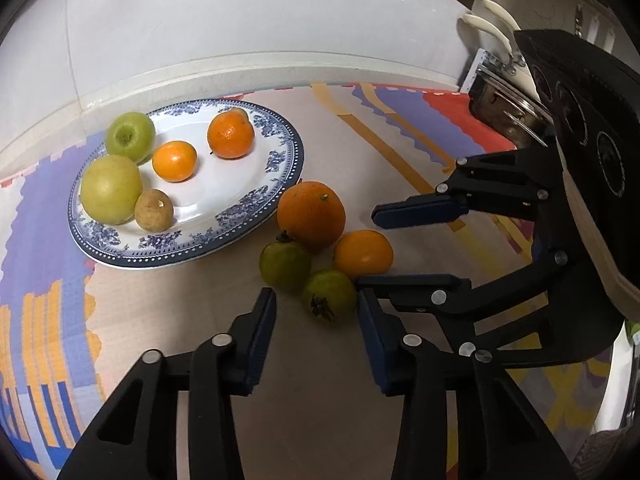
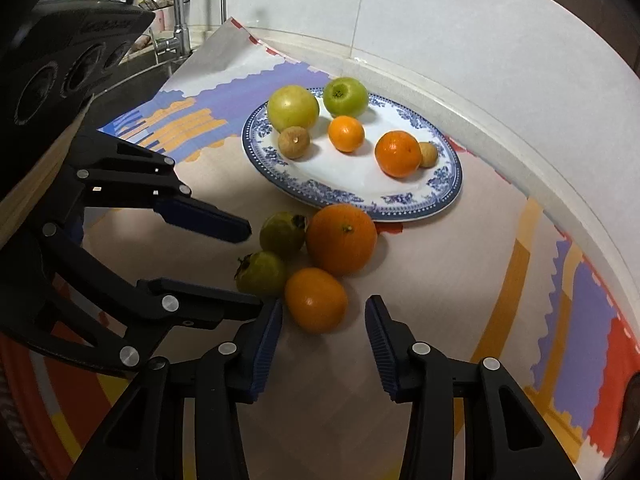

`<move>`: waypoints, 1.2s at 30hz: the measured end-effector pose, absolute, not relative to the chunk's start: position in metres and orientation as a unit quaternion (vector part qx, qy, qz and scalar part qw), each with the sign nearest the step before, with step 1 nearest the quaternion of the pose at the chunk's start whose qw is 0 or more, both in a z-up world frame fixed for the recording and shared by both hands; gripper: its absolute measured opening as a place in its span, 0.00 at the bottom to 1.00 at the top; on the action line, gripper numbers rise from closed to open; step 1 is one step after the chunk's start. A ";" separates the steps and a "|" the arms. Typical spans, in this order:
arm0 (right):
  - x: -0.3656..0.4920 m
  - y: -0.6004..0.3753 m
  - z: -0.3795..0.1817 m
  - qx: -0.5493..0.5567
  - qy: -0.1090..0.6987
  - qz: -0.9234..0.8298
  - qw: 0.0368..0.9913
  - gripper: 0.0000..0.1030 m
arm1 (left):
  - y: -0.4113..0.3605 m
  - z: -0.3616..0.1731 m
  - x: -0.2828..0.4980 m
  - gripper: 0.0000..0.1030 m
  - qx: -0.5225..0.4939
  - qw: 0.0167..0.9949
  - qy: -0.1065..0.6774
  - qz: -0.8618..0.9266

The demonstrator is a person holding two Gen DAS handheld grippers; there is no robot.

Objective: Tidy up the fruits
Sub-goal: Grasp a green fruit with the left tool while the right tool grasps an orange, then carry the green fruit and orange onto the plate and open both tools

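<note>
- Left gripper (image 1: pixel 316 312): jaws apart, empty; a small green persimmon-like fruit with dried calyx (image 1: pixel 330 294) lies just ahead between the fingertips, on the patterned mat (image 1: pixel 360 152).
- Right gripper (image 2: pixel 324 320): jaws apart, empty; a small round orange (image 2: pixel 316 299) sits just ahead.
- Both fruits lie near the edge of the blue-rimmed white plate (image 1: pixel 256 208).

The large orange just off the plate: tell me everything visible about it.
The large orange is the biggest of four fruits clustered on the patterned mat, round, deep orange with a dimpled rind and a small greenish stem scar facing up. It sits beside the blue-and-white plate, at or against its rim. A green fruit and a smaller orange fruit appear to touch it. Neither gripper touches it.
</note>
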State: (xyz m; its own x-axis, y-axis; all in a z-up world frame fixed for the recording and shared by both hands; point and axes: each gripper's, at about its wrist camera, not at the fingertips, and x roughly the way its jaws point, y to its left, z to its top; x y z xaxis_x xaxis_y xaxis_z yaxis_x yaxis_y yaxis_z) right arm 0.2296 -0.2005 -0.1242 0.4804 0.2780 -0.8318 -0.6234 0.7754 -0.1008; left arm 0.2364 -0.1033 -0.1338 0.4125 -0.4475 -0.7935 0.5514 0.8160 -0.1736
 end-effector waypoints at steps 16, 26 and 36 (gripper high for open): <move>0.219 -0.222 -0.123 -0.108 0.445 0.213 0.863 0.32 | -0.110 -0.134 0.231 0.28 0.056 0.846 0.452 -0.278; 0.205 -0.227 -0.113 -0.053 0.437 0.184 0.879 0.32 | -0.106 -0.119 0.216 0.28 0.066 0.861 0.431 -0.263; 0.191 -0.223 -0.095 -0.034 0.415 0.171 0.893 0.32 | -0.096 -0.097 0.203 0.28 0.066 0.878 0.401 -0.252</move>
State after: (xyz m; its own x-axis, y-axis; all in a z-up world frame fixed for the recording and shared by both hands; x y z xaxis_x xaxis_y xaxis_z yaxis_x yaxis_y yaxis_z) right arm 0.1911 -0.2235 -0.0952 0.5963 0.2774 -0.7533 -0.3338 0.9391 0.0816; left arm 0.2031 -0.0962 -0.0975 0.5517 -0.3898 -0.7374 0.4963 0.8639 -0.0854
